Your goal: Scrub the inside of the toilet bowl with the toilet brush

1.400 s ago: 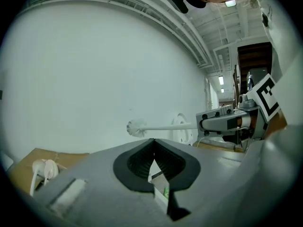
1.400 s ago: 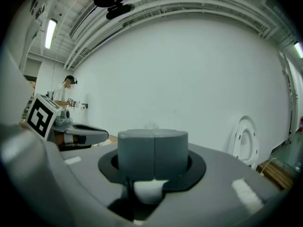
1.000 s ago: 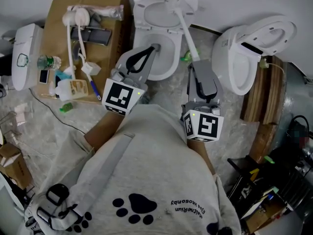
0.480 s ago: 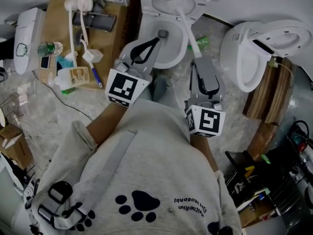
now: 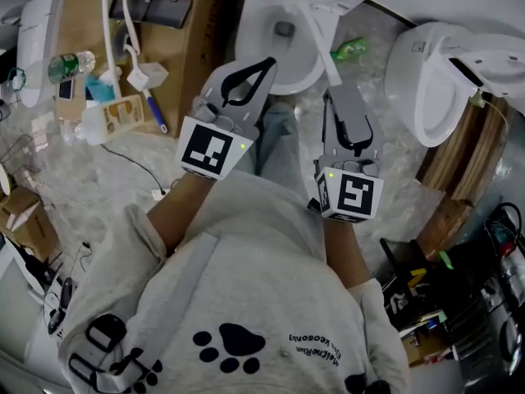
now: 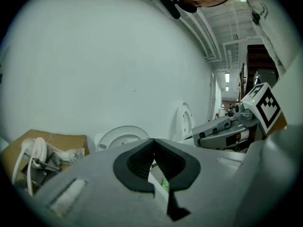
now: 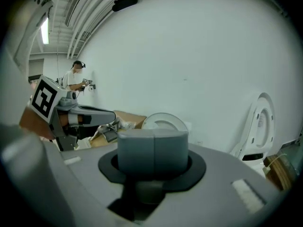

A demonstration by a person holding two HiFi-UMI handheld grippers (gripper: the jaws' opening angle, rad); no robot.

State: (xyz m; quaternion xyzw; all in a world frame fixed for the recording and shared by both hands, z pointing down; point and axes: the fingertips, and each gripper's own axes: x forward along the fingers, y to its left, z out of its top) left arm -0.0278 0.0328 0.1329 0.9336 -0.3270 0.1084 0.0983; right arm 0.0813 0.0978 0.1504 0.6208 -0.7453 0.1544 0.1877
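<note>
The white toilet bowl (image 5: pixel 305 60) stands at the top middle of the head view, seat up. A white toilet brush handle (image 5: pixel 315 41) slants across the bowl's right side and its head runs out of the frame's top. My right gripper (image 5: pixel 334 89) is shut on the handle's lower end, just before the bowl's front right. In the right gripper view the pads (image 7: pixel 152 152) are pressed together and the handle is hidden. My left gripper (image 5: pixel 268 61) is shut on nothing at the bowl's front edge, its tips touching (image 6: pixel 154 141).
A cardboard box (image 5: pixel 201 52) left of the bowl carries spare brushes (image 5: pixel 138 74), a bottle (image 5: pixel 61 66) and clutter. A second toilet (image 5: pixel 439 76) lies on its side at the right by wooden boards (image 5: pixel 449 189). A green scrap (image 5: pixel 351 49) lies between the toilets. Another person (image 7: pixel 75 80) stands far off.
The toilet has slid toward the top of the view. The left gripper's tip, earlier over the bowl, is now at its front edge. The brush stays held in the right gripper.
</note>
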